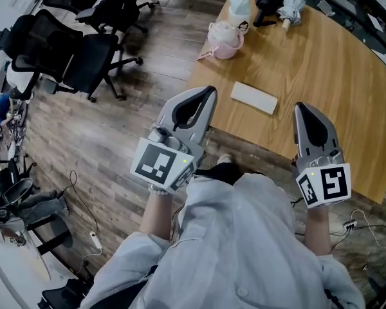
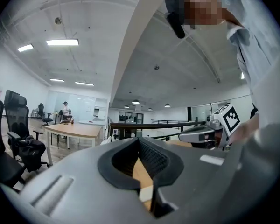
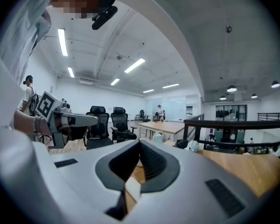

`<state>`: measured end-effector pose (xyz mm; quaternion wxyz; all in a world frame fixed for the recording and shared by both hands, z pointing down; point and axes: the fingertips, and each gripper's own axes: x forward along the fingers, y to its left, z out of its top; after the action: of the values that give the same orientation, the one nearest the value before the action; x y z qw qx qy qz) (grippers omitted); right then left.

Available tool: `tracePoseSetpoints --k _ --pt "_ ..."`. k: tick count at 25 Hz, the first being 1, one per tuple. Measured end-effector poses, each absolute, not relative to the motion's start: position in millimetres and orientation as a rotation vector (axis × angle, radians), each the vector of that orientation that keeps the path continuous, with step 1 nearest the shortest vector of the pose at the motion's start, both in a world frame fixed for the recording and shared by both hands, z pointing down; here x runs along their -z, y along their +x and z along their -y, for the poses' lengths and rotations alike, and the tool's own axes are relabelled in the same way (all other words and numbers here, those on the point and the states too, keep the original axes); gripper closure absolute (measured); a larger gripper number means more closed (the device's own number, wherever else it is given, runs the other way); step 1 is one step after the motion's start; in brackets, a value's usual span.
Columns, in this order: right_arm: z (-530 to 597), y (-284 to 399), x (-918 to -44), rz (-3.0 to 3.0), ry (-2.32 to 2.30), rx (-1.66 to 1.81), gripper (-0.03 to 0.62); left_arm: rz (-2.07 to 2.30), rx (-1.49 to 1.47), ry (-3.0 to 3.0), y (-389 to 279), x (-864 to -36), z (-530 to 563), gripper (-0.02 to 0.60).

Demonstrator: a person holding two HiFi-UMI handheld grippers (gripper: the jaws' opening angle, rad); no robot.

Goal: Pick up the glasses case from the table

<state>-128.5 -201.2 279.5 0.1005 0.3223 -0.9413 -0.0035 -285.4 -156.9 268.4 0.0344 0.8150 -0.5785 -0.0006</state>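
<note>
Both grippers are pressed shut and empty, the left gripper and right gripper at the table's near edge. The case lies flat just beyond, between them. It's probably light, stiff and a bit slick, so pinch across its narrow width. Nothing crowds it: the pouch, cup and umbrella sit farther off, chairs far left.

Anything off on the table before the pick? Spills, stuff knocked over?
Nothing stands out. The white glasses case lies flat on the table, apart from the pink container at the far end; no spill visible.
</note>
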Motion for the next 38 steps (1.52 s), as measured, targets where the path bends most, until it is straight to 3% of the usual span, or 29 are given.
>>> tracePoseSetpoints --k 11,27,38 --pt "202.3 -121.7 -291.6 2.668 1.129 -0.028 0.594 1.426 -0.194 2.698 -260.1 -309.2 190.1 0.568" --pt "203.1 -69.5 -315.6 2.589 1.254 -0.126 0.594 0.913 -0.761 2.856 -186.6 -425.4 232.1 0.382" --pt "193.3 -36.8 -326.4 2.521 1.298 -0.175 0.594 0.527 -1.418 2.811 -172.2 -535.7 237.6 0.330"
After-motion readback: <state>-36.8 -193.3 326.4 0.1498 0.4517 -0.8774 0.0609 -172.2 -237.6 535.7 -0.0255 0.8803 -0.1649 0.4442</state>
